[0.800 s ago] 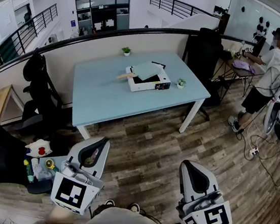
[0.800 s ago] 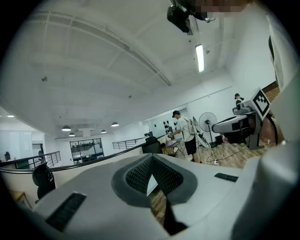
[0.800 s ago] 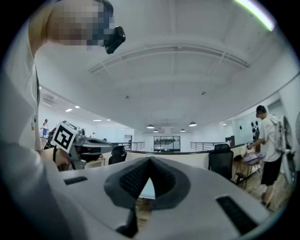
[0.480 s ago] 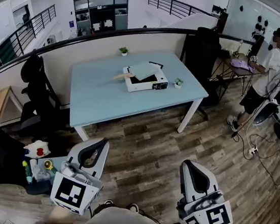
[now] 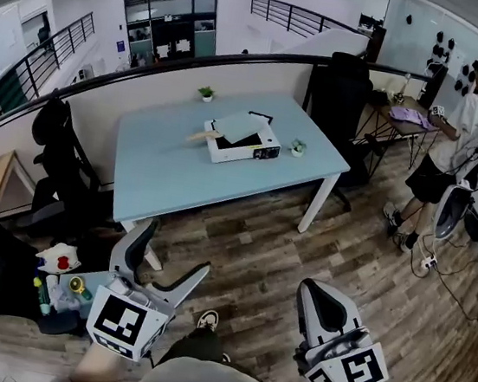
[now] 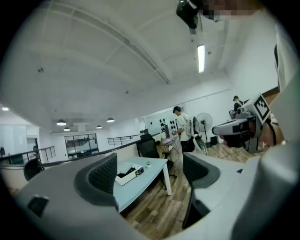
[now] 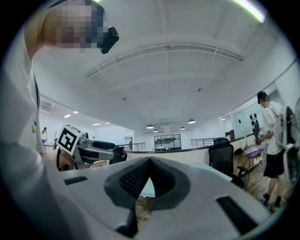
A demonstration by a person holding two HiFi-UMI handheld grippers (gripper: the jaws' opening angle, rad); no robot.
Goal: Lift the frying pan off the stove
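My left hand-held gripper gapes wide, holding nothing; my right hand-held gripper sits closed, empty; the white box bears print too small to read.

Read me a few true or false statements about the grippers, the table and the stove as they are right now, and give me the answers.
The left gripper has its jaws wide apart with nothing between them. True.
The right gripper is clamped on something. False: its jaws are together and empty.
The blue table stands apart from both grippers, across the wooden floor. True.
The stove sits on the floor. False: it sits on the table.
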